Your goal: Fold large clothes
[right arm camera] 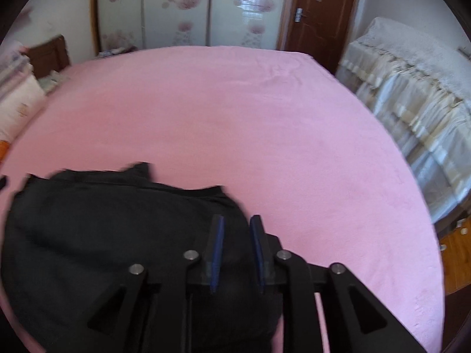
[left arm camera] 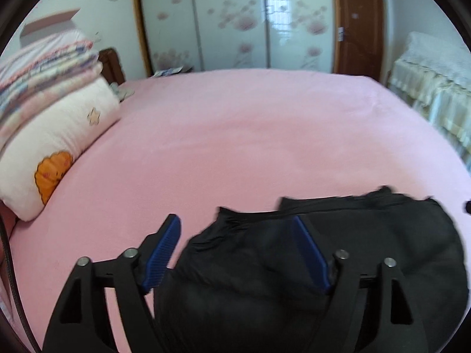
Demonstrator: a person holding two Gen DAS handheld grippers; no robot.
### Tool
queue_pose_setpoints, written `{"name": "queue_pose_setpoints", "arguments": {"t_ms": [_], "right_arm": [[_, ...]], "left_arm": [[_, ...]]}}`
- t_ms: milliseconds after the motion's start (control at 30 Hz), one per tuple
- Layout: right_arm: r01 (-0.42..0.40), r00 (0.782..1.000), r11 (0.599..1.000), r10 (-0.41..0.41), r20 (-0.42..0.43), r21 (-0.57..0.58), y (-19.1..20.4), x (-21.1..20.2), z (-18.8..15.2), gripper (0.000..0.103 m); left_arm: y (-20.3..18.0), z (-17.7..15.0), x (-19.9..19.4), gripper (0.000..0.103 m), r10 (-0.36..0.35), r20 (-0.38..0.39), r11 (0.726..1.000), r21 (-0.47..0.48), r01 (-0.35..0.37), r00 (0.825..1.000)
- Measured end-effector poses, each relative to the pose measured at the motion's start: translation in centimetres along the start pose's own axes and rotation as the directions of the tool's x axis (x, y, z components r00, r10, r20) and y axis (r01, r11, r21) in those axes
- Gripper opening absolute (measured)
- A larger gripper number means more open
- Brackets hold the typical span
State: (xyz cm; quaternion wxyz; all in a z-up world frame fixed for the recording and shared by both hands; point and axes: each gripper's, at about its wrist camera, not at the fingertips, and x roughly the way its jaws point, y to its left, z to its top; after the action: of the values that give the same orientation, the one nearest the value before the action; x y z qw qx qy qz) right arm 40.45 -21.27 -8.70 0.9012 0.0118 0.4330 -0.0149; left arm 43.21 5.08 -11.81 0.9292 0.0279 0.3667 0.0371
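A black garment (left arm camera: 309, 264) lies bunched on the pink bed sheet (left arm camera: 235, 135) near the front edge. My left gripper (left arm camera: 237, 223) is open wide over the garment's left end, blue pads apart, holding nothing. In the right wrist view the same black garment (right arm camera: 117, 235) spreads to the left. My right gripper (right arm camera: 237, 220) hovers over its right edge with the blue pads a narrow gap apart and dark cloth showing behind them. I cannot tell whether cloth is pinched between the pads.
A white pillow with an orange print (left arm camera: 56, 153) and a stack of folded blankets (left arm camera: 44, 73) sit at the bed's left. A cloth-covered sofa (right arm camera: 412, 111) stands to the right. A wardrobe with flowered doors (left arm camera: 235, 20) and a brown door (right arm camera: 321, 17) are behind the bed.
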Motion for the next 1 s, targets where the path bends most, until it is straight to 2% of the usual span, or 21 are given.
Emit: {"name": "queue_pose_setpoints", "arguments": {"t_ms": [33,100,167,200,233,300,400,500,567,633,733,1000], "right_arm": [[-0.026,1.0,0.999,0.026,-0.003,0.023,0.6,-0.9,0.1,0.046],[-0.095,0.995,0.993,0.095,0.012,0.067,1.9,-2.6,0.5,0.048],[-0.171,0.982,0.982,0.163,0.099,0.076,3.8,-4.6,0.2,0.048],[-0.194,0.97,0.979,0.183,0.162,0.058,4.8,-5.7,-0.1,0.048],[-0.199,0.963,0.98,0.19,0.19,0.028,5.7,-6.2,-0.3,0.048],[-0.186,0.963,0.981,0.194,0.187,-0.058,7.8,-6.3,-1.0,0.048],[-0.143,0.97,0.983,0.162,0.179,-0.115,9.6,-5.4,-2.5,0.048],[-0.11,0.972,0.987,0.131,0.196,-0.113,10.0,-3.5,-4.2,0.048],[-0.116,0.972,0.988,0.133,0.191,-0.098,10.2,-2.5,-5.4,0.047],[-0.133,0.969,0.987,0.147,0.197,-0.085,10.7,-1.2,-6.8,0.039],[-0.124,0.973,0.988,0.139,0.185,-0.091,11.2,0.5,-8.2,0.029],[-0.06,0.983,0.989,0.082,0.167,-0.132,12.2,3.9,-9.9,0.029]], "left_arm": [[-1.0,0.1,-1.4,0.088,-0.008,0.011,1.0,0.012,0.008,1.0],[-2.5,0.0,-3.4,0.089,-0.035,0.034,0.999,0.026,0.034,0.999],[-4.1,-0.2,-5.0,0.089,-0.081,0.041,0.996,0.026,0.08,0.996],[-4.5,-0.3,-5.3,0.089,-0.089,0.041,0.996,0.021,0.088,0.995],[-5.2,-0.6,-5.6,0.089,-0.093,0.041,0.996,0.01,0.092,0.995],[-6.0,-1.3,-5.9,0.089,-0.092,0.05,0.996,-0.019,0.093,0.995],[-7.3,-3.1,-5.9,0.089,-0.093,0.052,0.993,-0.074,0.096,0.994],[-7.3,-5.3,-4.9,0.087,-0.095,0.04,0.981,-0.167,0.1,0.995],[-7.1,-6.5,-3.6,0.083,-0.093,0.015,0.973,-0.209,0.094,0.996],[-6.9,-7.9,-1.9,0.081,-0.087,-0.027,0.969,-0.235,0.079,0.996],[-7.1,-9.4,-0.5,0.081,-0.047,-0.024,0.972,-0.231,0.041,0.999],[-8.7,-11.4,1.5,0.083,0.039,-0.026,0.987,-0.156,-0.042,0.999]]}}
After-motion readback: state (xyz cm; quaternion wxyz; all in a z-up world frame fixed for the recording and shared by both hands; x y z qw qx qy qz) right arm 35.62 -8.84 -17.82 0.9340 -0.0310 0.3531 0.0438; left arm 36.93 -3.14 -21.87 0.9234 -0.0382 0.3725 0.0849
